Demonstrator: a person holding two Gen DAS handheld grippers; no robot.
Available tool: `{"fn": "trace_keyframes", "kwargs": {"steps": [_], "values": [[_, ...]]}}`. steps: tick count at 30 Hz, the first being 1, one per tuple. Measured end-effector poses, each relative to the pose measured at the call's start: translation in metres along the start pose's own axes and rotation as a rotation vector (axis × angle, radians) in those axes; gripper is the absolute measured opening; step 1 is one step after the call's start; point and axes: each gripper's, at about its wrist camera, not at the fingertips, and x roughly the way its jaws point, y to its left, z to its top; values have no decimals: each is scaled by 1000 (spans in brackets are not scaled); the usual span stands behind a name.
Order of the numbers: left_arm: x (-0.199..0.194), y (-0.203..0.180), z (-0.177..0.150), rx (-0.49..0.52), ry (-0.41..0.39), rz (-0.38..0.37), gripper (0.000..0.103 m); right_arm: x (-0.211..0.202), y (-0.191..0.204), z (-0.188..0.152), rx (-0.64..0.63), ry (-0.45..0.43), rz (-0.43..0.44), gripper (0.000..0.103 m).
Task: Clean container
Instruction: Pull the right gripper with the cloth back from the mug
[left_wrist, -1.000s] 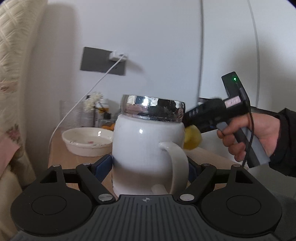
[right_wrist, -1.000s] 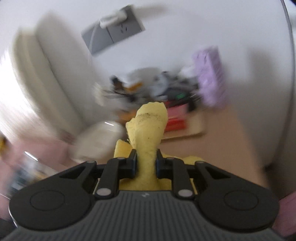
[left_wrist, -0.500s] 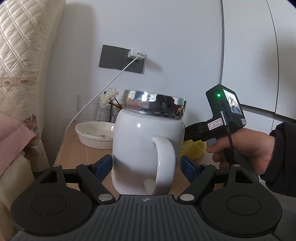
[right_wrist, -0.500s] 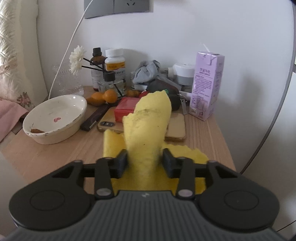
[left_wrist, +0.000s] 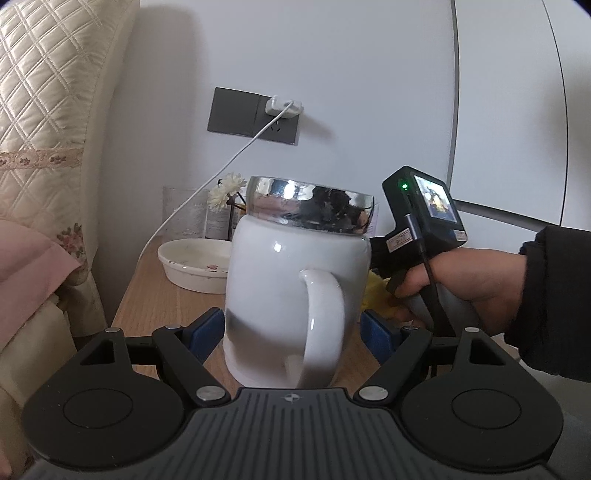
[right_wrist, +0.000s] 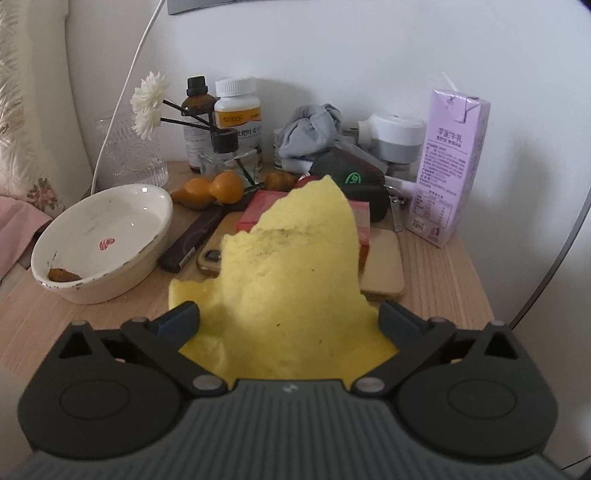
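A white mug with a silver rim and a handle facing me stands upright between the fingers of my left gripper, which is shut on it just above the wooden bedside table. My right gripper has its jaws wide open around a yellow cloth that lies bunched on the table. In the left wrist view the right gripper is to the right of the mug, and a bit of the cloth shows behind it.
A white dish sits at the left. Bottles, a reed diffuser, small oranges, a phone, a red box and a purple carton crowd the back. A charger cable hangs from the wall socket.
My right gripper has opened from shut on the yellow cloth, and the cloth has spread on the table. The left gripper with the mug has turned so the handle faces me.
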Motion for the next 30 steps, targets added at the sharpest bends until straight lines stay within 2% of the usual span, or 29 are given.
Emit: {"fn": "trace_keyframes", "kwargs": {"steps": [9, 23, 30], "values": [[-2, -9, 2, -24, 7, 34, 83, -1, 0, 0, 7, 1, -7, 103], [-16, -21, 3, 36, 9, 132, 84, -2, 0, 0, 11, -1, -10, 103], [-22, -18, 3, 12, -5, 151, 84, -2, 0, 0, 11, -1, -11, 103]]}}
